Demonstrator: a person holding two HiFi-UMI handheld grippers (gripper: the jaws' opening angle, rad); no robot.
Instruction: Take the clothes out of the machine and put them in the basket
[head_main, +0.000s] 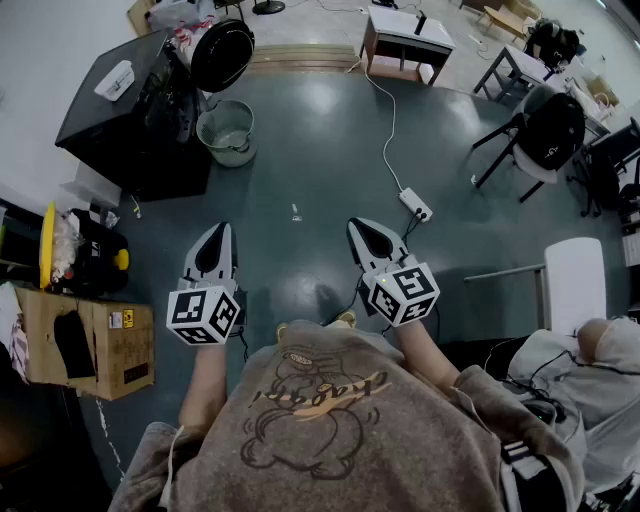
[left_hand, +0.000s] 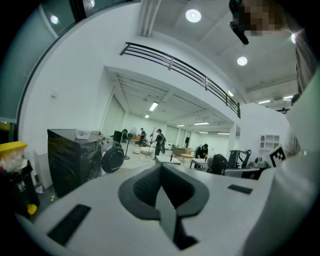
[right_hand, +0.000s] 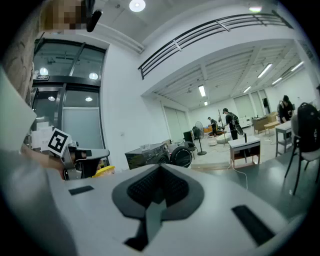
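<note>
1. Clothes: none are in plain sight. No view looks into the drum of the machine (head_main: 125, 105), so they are presumed to be inside. A red-and-white bundle (head_main: 186, 36) shows just beyond the door; whether it is laundry cannot be told.
2. Machine: black, standing on the floor (head_main: 300, 150) at the upper left of the head view, well apart from the person. Its round door (head_main: 222, 55) hangs open.
3. Basket (head_main: 228, 130): pale green, on the floor just beside the machine and below the door. It looks empty, though only part of the inside shows.
4. Left hand-held gripper (head_main: 219, 229): jaws pressed together with nothing between them. It is held in front of the torso, roughly level.
5. Right hand-held gripper (head_main: 358, 225): jaws likewise together and empty, held beside the left one, the two apart.
6. Surroundings: a power strip (head_main: 415, 205) with a white cable lies on the floor to the right. A table (head_main: 405, 35) and a chair (head_main: 545, 130) stand further off.
7. Step in hand, as judged: the approach. Nothing has been removed and neither hand-held gripper is near the door.
8. Next move, as judged: walk to the machine, spread one hand-held gripper's jaws, reach low through the open door and close on a garment. The basket stands close to that opening and should not be knocked.
</note>
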